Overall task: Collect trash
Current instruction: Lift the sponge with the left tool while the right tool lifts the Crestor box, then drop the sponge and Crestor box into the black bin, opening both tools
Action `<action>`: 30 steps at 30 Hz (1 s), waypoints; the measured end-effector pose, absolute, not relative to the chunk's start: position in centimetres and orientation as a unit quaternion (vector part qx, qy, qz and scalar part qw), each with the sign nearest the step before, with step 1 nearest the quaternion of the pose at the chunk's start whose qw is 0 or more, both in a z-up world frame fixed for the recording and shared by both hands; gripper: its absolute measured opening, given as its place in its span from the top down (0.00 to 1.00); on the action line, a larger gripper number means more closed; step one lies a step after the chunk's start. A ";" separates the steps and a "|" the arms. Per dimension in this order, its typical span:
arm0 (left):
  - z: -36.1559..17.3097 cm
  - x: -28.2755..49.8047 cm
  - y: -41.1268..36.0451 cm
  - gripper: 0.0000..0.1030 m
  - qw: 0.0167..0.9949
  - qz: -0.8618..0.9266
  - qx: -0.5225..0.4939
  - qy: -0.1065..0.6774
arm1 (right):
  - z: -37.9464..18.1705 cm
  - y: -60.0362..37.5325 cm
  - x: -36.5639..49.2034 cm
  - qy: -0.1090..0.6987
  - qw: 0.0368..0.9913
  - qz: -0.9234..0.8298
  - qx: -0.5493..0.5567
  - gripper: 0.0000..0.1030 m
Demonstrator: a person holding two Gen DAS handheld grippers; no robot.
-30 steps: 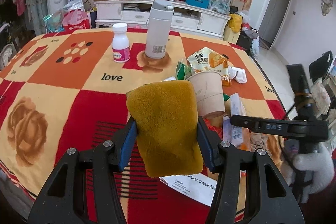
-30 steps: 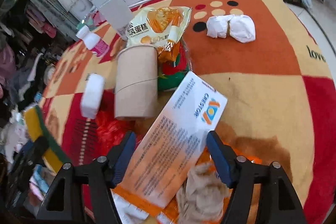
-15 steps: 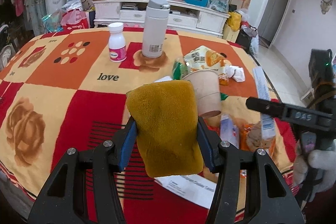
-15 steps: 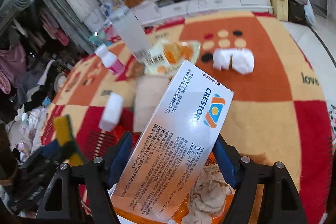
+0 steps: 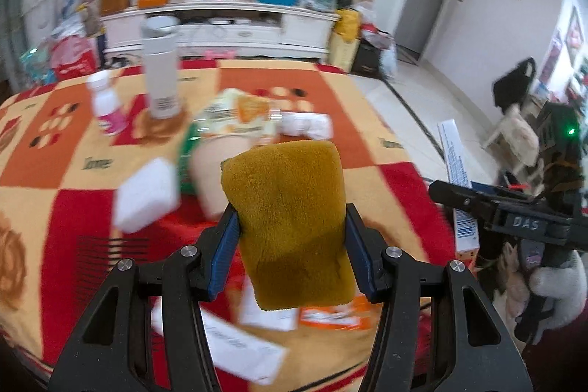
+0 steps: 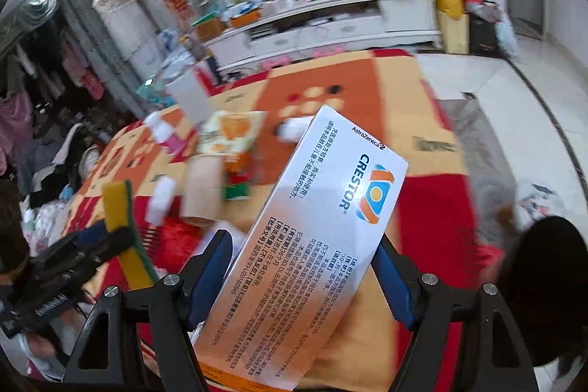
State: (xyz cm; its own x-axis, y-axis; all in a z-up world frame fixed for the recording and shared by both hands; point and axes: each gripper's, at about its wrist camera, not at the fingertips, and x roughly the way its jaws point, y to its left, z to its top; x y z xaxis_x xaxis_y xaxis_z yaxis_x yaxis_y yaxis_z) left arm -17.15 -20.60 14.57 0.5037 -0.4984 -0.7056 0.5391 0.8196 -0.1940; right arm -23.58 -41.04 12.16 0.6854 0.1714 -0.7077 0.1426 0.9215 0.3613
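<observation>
My left gripper [image 5: 290, 248] is shut on a mustard-yellow sponge [image 5: 290, 219] and holds it above the table. My right gripper [image 6: 301, 285] is shut on a white and orange Crestor medicine box [image 6: 312, 252], lifted off the table beyond its right edge; the box [image 5: 457, 179] also shows in the left wrist view. On the table lie a paper cup [image 5: 217, 171] on its side, a snack bag [image 5: 235, 116], a white crumpled tissue [image 5: 305, 125], a white block [image 5: 145, 193] and papers [image 5: 242, 351].
A tall white flask [image 5: 160, 68] and a small pink-labelled bottle [image 5: 106, 109] stand at the back of the table. The checked tablecloth [image 5: 55, 149] covers it. A white cabinet [image 5: 220, 28] stands behind. A dark round shape [image 6: 544, 292] is at lower right.
My right gripper has lifted the Crestor box off the table and carried it to the right, away from the pile. The left gripper with the sponge has shifted right and turned slightly.
</observation>
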 end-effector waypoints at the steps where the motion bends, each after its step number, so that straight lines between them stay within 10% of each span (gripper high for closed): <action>1: 14.6 -17.3 -21.8 0.48 0.862 -0.309 0.029 0.400 | 12.0 -42.2 -24.2 0.397 0.895 -0.002 0.201 0.28; 30: 10.8 -22.2 -47.0 0.47 0.770 -0.452 0.076 0.443 | 4.3 -63.5 -33.9 0.407 0.849 -0.215 0.260 0.28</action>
